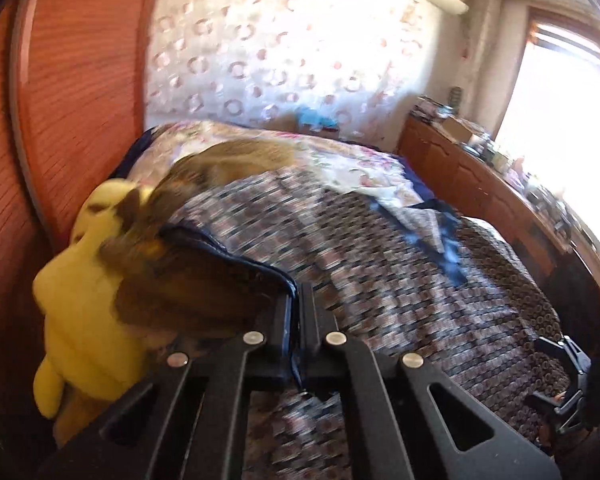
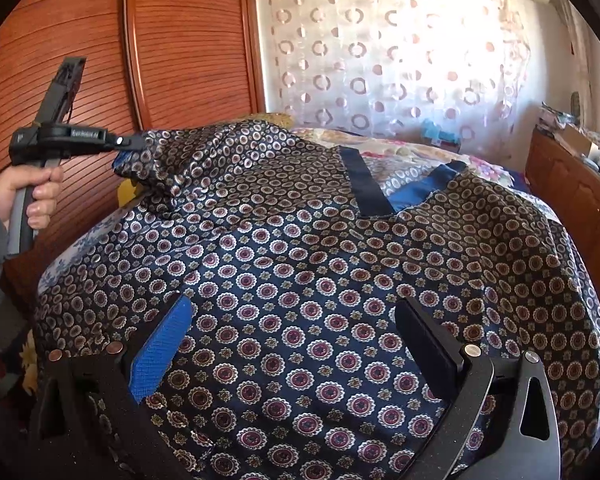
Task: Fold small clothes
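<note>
A dark blue patterned shirt point(image 2: 300, 280) with round medallion prints lies spread on the bed, its navy V-neck point(image 2: 364, 184) at the far side. My left gripper point(image 1: 298, 304) is shut on the shirt's left sleeve edge point(image 1: 228, 256) and holds it lifted; it also shows in the right wrist view point(image 2: 134, 144), raised at the left. My right gripper point(image 2: 296, 328) is open just above the shirt's lower body, with a blue pad point(image 2: 162, 352) on its left finger. The right gripper also appears at the left wrist view's right edge point(image 1: 568, 380).
A yellow plush toy point(image 1: 80, 288) sits at the bed's left by the wooden wardrobe point(image 2: 160, 40). A floral bedspread point(image 1: 340, 160) lies under the shirt. A wooden dresser point(image 2: 572, 192) with clutter stands right. Curtained window point(image 2: 380, 60) behind.
</note>
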Demonstrator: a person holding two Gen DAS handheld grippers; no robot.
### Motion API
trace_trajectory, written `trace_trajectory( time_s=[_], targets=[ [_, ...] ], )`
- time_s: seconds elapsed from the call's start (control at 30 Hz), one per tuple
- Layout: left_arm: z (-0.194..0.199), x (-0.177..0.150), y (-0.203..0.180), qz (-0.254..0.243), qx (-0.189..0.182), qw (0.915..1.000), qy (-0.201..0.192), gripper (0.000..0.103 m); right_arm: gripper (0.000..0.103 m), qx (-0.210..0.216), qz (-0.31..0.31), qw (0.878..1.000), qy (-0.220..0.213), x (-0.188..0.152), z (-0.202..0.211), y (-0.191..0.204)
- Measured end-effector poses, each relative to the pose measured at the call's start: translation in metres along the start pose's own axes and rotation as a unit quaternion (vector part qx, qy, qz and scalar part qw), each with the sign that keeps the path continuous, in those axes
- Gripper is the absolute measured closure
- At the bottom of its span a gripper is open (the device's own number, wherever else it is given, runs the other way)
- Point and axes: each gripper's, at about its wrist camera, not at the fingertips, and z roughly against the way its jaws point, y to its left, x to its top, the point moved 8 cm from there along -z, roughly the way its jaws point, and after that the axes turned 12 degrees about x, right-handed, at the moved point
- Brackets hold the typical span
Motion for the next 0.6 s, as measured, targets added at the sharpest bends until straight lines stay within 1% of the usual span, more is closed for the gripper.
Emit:
trace_trajectory(
  time_s=[0.2, 0.3, 0.33, 0.4, 0.47, 0.53, 0.6],
  targets=[
    [-0.001, 0.027, -0.074, -0.075, -0.022, 0.9969, -0.011, 0.103, 0.0, -0.008, -0.012, 1.0, -0.013, 0.003, 0.011, -0.012],
    [-0.004, 0.03, -0.096, -0.103, -0.005, 0.9946, -0.015, 0.102, 0.0, -0.011, -0.018, 1.0, -0.016, 0.001, 0.016, -0.018],
    [-0.002, 0.03, -0.1, -0.108, -0.003, 0.9939, -0.019, 0.098, 0.0, -0.012, -0.02, 1.0, -0.017, 0.001, 0.017, -0.02],
    [0.004, 0.03, -0.105, -0.112, -0.01, 0.9933, -0.028, 0.094, 0.0, -0.013, -0.023, 0.999, -0.018, 0.0, 0.018, -0.022],
    [0.008, 0.027, -0.102, -0.118, -0.003, 0.9926, -0.028, 0.085, 0.0, -0.016, -0.024, 0.999, -0.018, 0.0, 0.02, -0.025],
    [0.015, 0.022, -0.097, -0.125, 0.005, 0.9917, -0.03, 0.074, 0.0, -0.018, -0.025, 0.999, -0.019, 0.0, 0.022, -0.028],
    [0.021, 0.018, -0.094, -0.127, 0.01, 0.9913, -0.032, 0.066, 0.0, -0.02, -0.024, 0.999, -0.02, 0.002, 0.023, -0.03]
  ],
)
